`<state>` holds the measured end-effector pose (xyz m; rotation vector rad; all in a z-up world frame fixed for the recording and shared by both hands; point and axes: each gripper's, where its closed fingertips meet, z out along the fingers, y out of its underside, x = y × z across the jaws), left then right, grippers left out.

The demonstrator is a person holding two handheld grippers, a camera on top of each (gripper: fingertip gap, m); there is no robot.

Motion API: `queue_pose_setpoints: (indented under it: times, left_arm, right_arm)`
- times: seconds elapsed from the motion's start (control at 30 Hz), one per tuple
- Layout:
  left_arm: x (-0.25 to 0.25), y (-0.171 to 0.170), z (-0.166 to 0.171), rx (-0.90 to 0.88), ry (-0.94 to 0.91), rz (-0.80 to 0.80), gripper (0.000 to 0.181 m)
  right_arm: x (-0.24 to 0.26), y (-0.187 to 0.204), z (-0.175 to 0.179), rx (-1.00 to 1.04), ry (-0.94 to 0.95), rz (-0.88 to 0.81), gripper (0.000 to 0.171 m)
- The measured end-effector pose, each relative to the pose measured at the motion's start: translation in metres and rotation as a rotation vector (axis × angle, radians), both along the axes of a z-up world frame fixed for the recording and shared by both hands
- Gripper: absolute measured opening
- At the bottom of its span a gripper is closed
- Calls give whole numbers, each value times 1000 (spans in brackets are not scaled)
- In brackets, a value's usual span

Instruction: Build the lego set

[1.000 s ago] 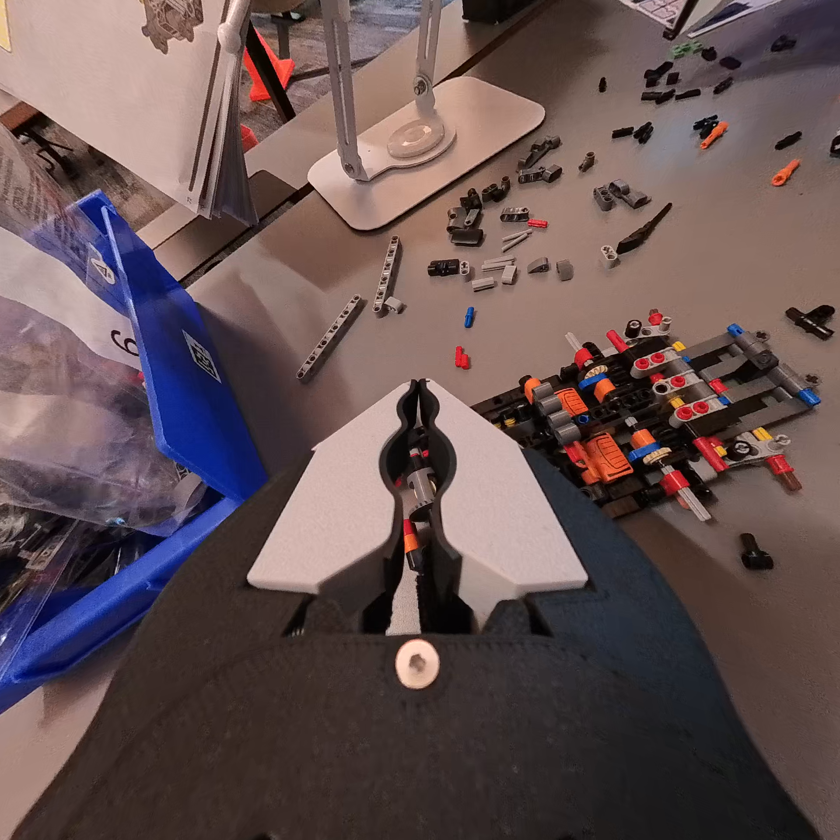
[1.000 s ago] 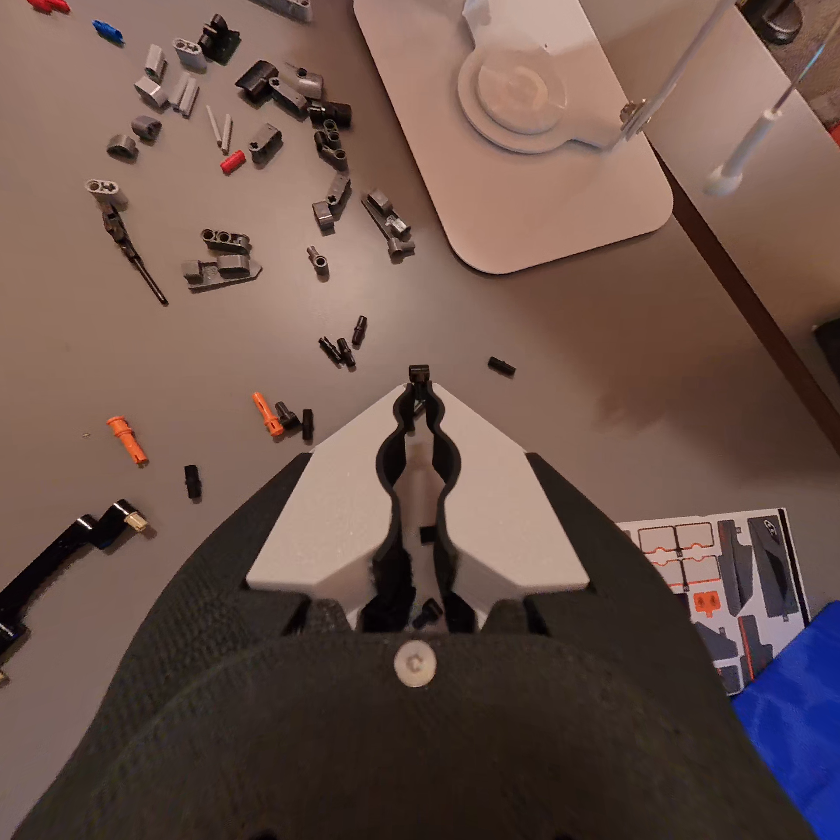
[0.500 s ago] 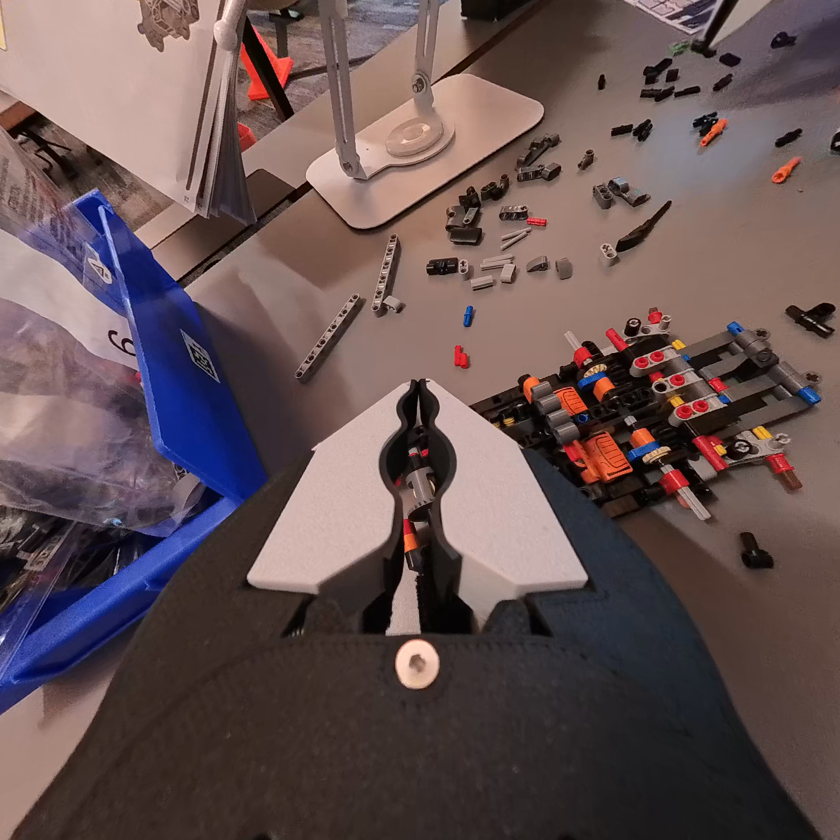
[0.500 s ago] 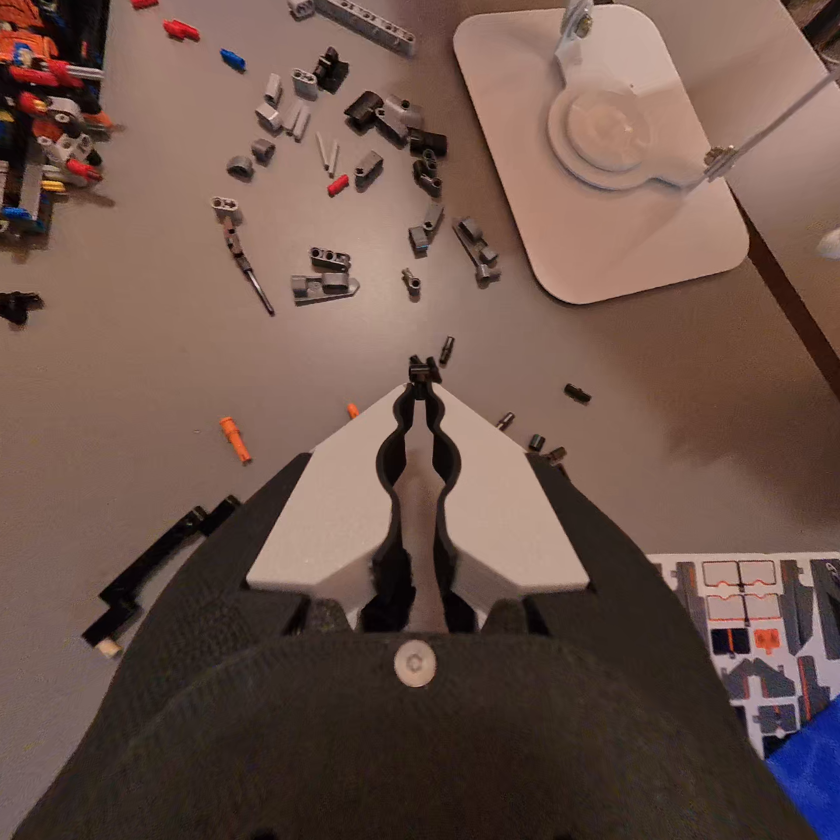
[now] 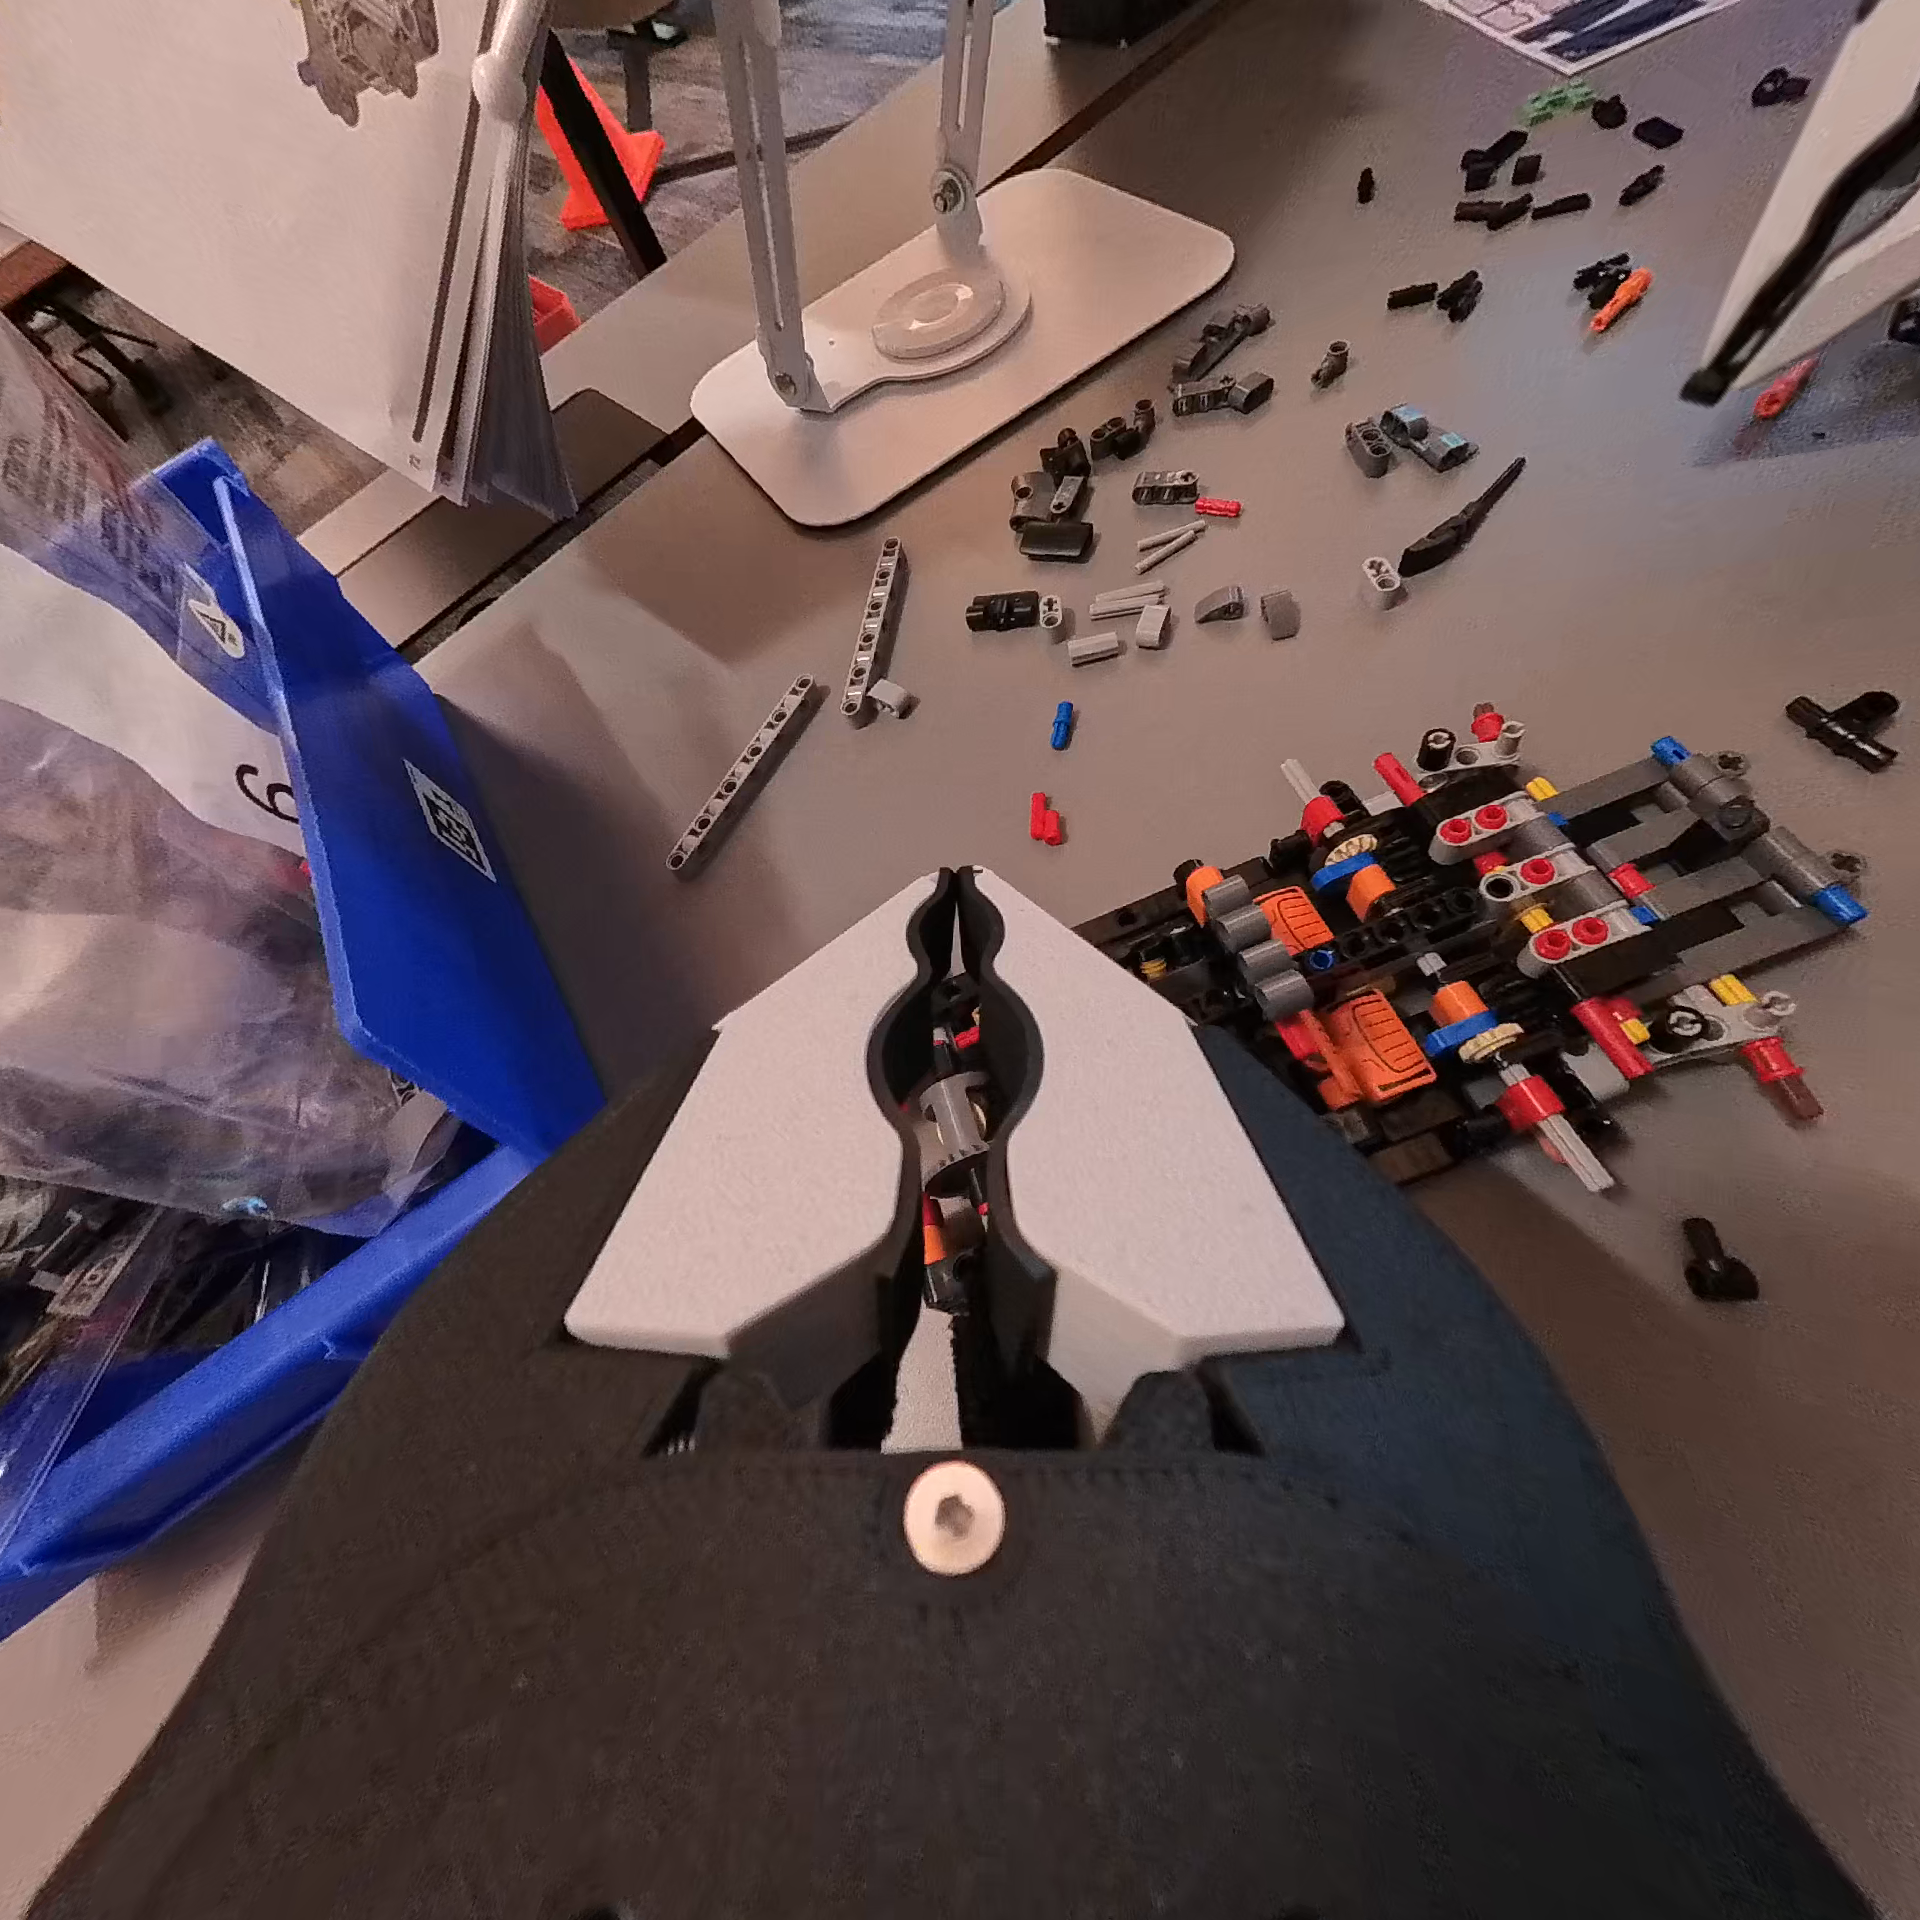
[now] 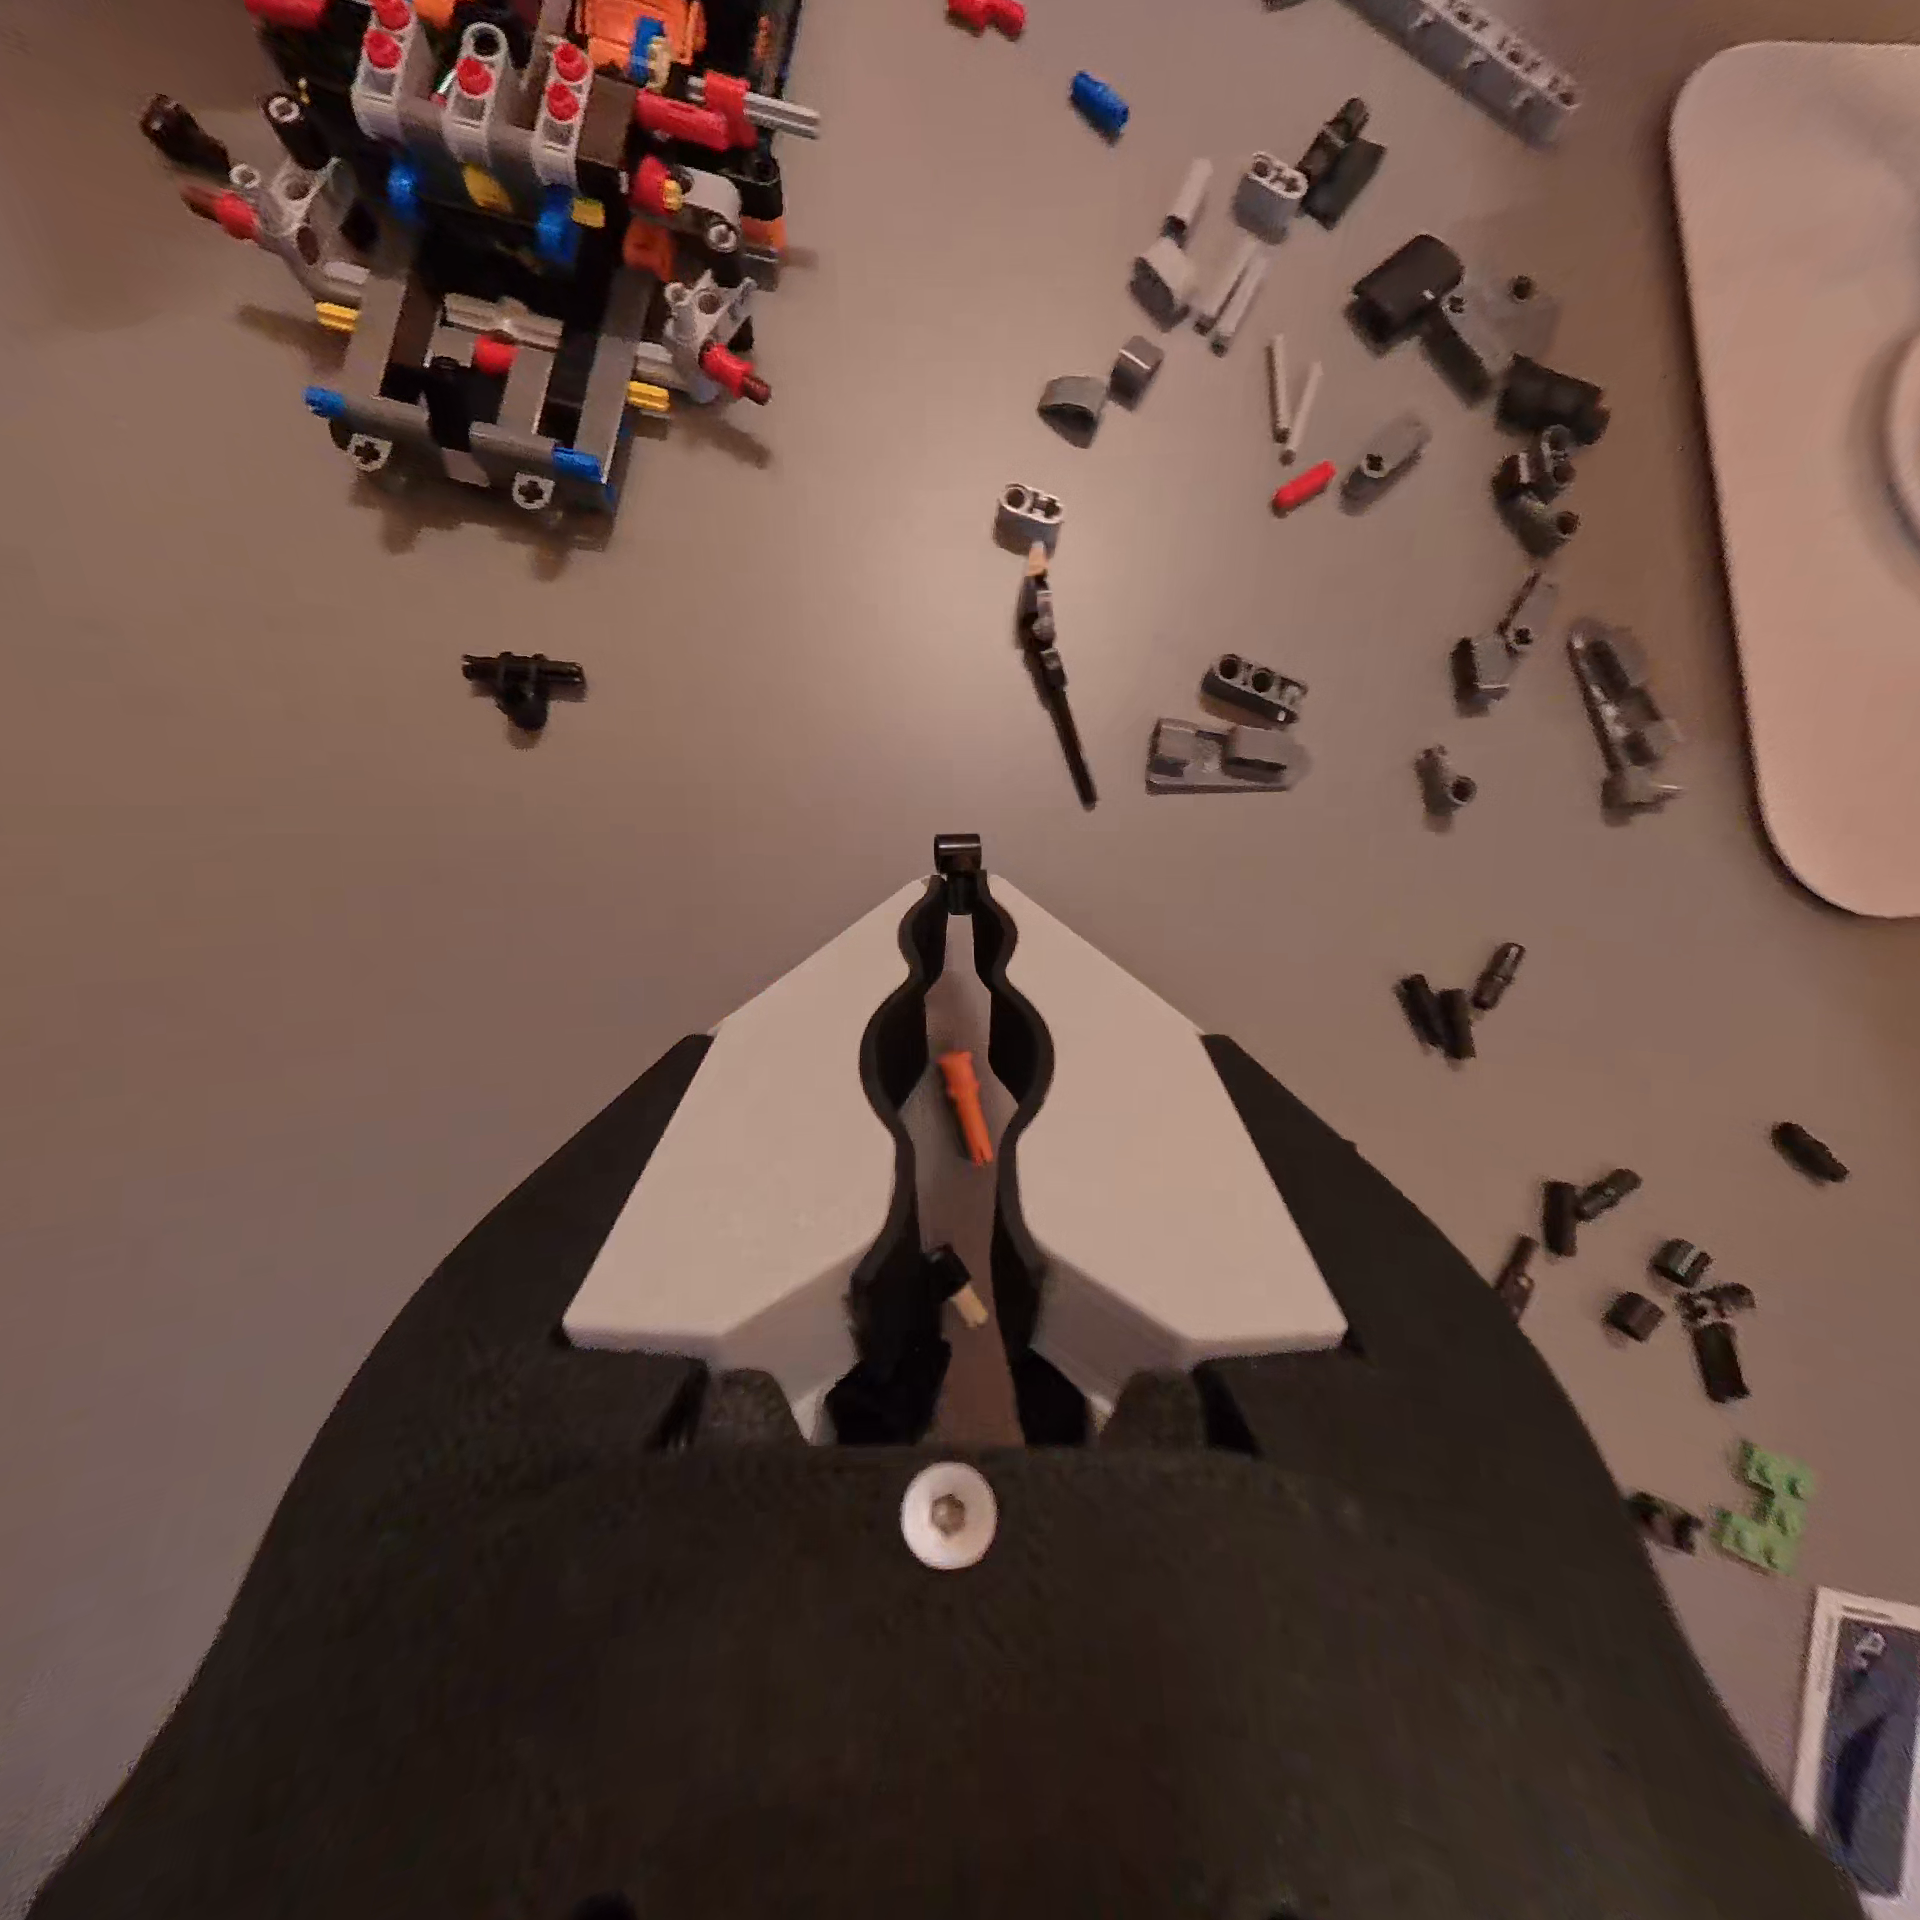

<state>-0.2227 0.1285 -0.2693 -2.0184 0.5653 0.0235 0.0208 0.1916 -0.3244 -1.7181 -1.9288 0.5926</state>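
The partly built lego model (image 5: pixel 1507 935), black and grey with red, blue and orange parts, lies on the grey table right of my left gripper (image 5: pixel 956 883). That gripper's tips are shut, and model parts show through the gap behind them. I cannot tell whether it grips them. My right gripper (image 6: pixel 956 883) is shut on a small black pin (image 6: pixel 956 854) and holds it above bare table. The model (image 6: pixel 499 260) is at the upper left in that view. The right gripper also shows at the top right of the left wrist view (image 5: pixel 1704 390).
Loose grey, black and red pieces (image 6: pixel 1351 416) are scattered right of the model. An orange pin (image 6: pixel 966 1107) lies under the right gripper. A white lamp base (image 5: pixel 966 322) stands at the back. A blue bin of bagged parts (image 5: pixel 395 831) is on the left. A black connector (image 6: pixel 525 681) lies alone. The left gripper's tips are roughly 25 centimetres from the right gripper's.
My right gripper has carried the black pin left across the table, and the model has come into its view. My left gripper has stayed still.
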Motion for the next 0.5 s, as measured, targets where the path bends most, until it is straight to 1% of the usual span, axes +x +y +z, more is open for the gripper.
queue_pose_setpoints:
  times: [0.5]
  left_arm:
    - [3, 0, -4, -11, 4, -5, 0]
  right_arm:
    - [-5, -14, -21, -25, -45, -21, 6]
